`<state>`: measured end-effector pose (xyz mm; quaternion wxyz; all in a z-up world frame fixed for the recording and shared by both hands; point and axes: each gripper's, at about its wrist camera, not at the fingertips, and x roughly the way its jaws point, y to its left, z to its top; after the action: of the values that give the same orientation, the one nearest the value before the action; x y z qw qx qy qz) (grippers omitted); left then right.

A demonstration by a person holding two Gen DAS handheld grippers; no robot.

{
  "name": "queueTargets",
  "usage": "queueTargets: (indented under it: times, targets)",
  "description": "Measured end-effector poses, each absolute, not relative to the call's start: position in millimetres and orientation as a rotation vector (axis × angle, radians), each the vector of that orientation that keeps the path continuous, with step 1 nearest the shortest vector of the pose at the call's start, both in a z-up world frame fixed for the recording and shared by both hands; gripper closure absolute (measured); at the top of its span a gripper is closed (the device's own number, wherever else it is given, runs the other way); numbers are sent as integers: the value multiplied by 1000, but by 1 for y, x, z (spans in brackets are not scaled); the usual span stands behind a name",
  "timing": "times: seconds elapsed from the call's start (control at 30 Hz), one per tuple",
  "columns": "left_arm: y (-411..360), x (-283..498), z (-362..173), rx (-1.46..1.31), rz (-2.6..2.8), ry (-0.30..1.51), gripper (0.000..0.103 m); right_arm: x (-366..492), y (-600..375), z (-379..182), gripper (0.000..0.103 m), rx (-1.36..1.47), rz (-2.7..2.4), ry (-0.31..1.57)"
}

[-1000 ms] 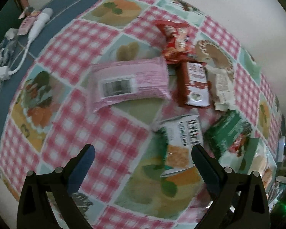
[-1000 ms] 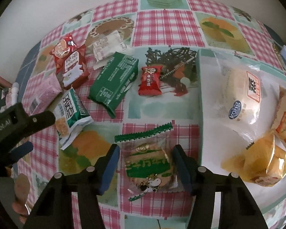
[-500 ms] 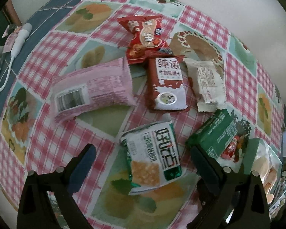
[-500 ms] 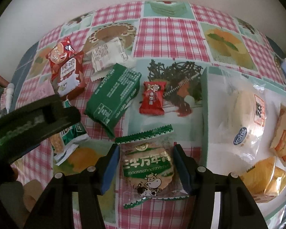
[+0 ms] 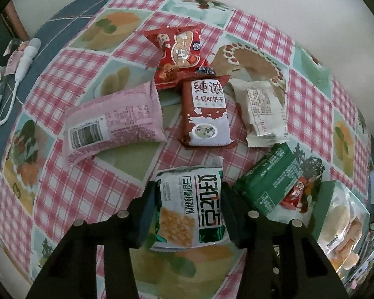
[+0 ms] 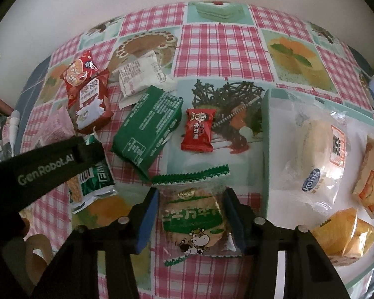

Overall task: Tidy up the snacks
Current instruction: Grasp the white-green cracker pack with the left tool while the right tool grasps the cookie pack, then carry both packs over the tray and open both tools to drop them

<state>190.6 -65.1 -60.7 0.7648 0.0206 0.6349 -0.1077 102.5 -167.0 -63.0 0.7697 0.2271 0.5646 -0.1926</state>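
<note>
The cracker pack (image 5: 187, 206) lies on the counter (image 5: 69, 194) lengthwise between the left gripper's (image 5: 184, 209) closing-in fingers, while the right gripper (image 6: 190, 218) brackets the biscuit (image 6: 194, 221), whether gripped I cannot tell.

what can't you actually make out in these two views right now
- Right wrist view: left gripper covers most of the white-green cracker pack.
- Left wrist view: green pack hides most of the small red candy.
- Both views: tray snacks cut off by the frame's edge.
</note>
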Motion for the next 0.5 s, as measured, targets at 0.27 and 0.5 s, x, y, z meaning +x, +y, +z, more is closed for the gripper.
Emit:
queueTargets:
  times: [0.27, 0.5]
  targets:
    - [-59, 170, -32, 41, -242, 1328, 52, 76, -167, -36, 53, 509, -416, 1182]
    - [-42, 151, 3, 33, -249, 1262, 52, 44, -175, 4, 53, 527, -433, 1115]
